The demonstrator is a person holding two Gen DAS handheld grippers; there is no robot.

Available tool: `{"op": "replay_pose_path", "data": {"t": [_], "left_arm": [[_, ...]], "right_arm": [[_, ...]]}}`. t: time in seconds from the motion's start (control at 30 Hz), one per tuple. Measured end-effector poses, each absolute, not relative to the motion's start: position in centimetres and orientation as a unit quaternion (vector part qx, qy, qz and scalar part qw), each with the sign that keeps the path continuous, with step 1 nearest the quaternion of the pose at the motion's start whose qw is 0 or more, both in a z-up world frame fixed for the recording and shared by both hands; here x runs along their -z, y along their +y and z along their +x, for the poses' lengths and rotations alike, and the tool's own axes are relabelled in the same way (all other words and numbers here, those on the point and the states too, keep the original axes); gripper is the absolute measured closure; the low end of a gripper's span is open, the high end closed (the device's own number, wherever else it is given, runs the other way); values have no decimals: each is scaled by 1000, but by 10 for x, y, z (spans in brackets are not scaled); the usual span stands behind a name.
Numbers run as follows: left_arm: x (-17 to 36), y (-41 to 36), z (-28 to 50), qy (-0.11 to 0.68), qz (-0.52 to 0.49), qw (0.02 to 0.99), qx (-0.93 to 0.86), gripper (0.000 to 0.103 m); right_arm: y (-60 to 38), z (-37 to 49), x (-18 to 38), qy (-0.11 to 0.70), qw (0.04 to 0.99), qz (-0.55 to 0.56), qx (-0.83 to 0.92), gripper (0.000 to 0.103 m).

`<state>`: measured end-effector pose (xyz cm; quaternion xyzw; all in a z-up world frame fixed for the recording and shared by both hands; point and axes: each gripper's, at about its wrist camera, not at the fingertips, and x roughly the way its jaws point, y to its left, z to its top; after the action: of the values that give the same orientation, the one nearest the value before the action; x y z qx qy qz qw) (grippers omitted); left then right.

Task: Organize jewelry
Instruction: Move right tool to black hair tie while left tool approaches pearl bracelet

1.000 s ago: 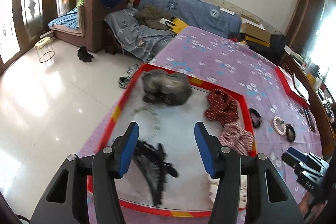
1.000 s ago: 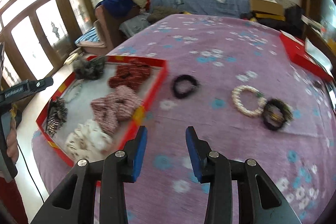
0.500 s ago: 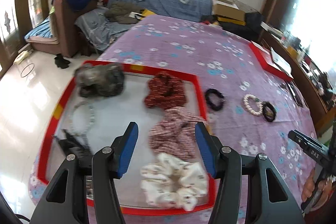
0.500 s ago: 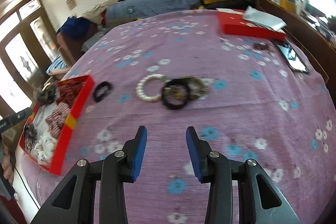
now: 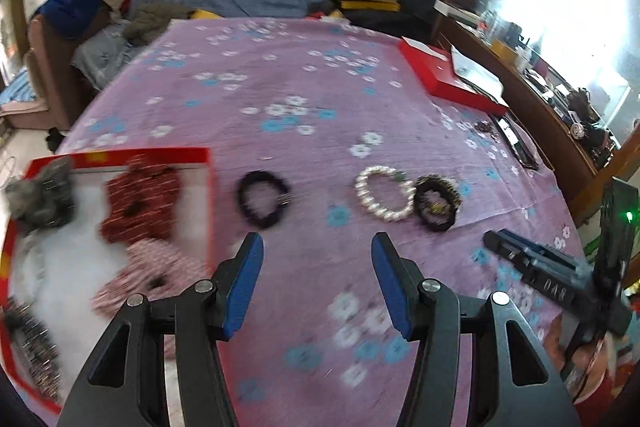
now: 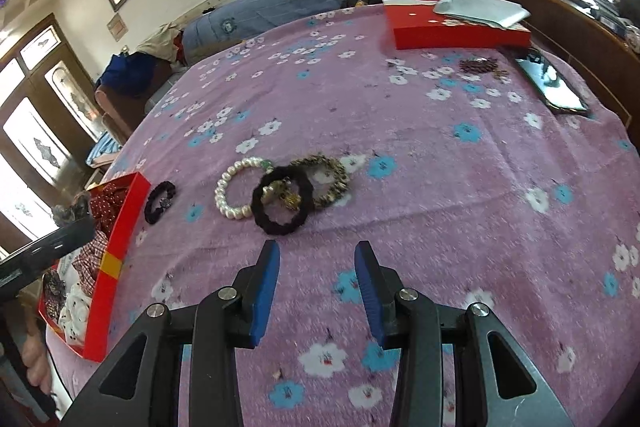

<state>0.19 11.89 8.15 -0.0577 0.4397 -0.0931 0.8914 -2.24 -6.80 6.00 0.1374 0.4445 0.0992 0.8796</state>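
Grippers, left [image 5: 317, 283] and right [image 6: 316, 291], gape empty.

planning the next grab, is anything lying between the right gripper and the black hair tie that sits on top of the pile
Nothing visible does. The right gripper is open, and only bare purple blanket lies between its fingers and the black hair tie. That tie overlaps the pearl bracelet and the leopard-print tie.

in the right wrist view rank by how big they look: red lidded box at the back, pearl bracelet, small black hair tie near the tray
1. red box
2. pearl bracelet
3. small black hair tie

The box lies farthest back, so its lead is safe.
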Motion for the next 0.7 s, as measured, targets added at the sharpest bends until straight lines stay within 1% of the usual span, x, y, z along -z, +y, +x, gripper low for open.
{"op": "replay_pose_path", "data": {"t": [0.13, 0.33, 0.37, 0.5, 0.53, 0.6, 0.63, 0.7], "left_arm": [[-67, 101, 36, 458, -72, 880, 106, 48], [-48, 78, 76, 469, -65, 873, 116, 49], [-42, 74, 83, 474, -64, 870, 117, 50], [-25, 63, 102, 491, -58, 861, 122, 61], [-22, 61, 105, 494, -57, 859, 123, 61], [-15, 59, 109, 501, -58, 854, 124, 65], [-14, 58, 110, 499, -57, 856, 123, 65], [-14, 55, 112, 494, -51, 859, 123, 68]], "right_arm": [[-62, -10, -56, 445, 876, 144, -114, 61], [-53, 8, -46, 448, 873, 153, -119, 62], [-52, 10, -45, 449, 872, 154, -119, 62], [-49, 14, -40, 449, 872, 154, -117, 64], [-49, 14, -39, 449, 873, 154, -116, 64], [-50, 16, -38, 449, 872, 155, -116, 72], [-50, 16, -36, 449, 872, 157, -116, 74], [-51, 18, -32, 452, 870, 159, -115, 88]]}}
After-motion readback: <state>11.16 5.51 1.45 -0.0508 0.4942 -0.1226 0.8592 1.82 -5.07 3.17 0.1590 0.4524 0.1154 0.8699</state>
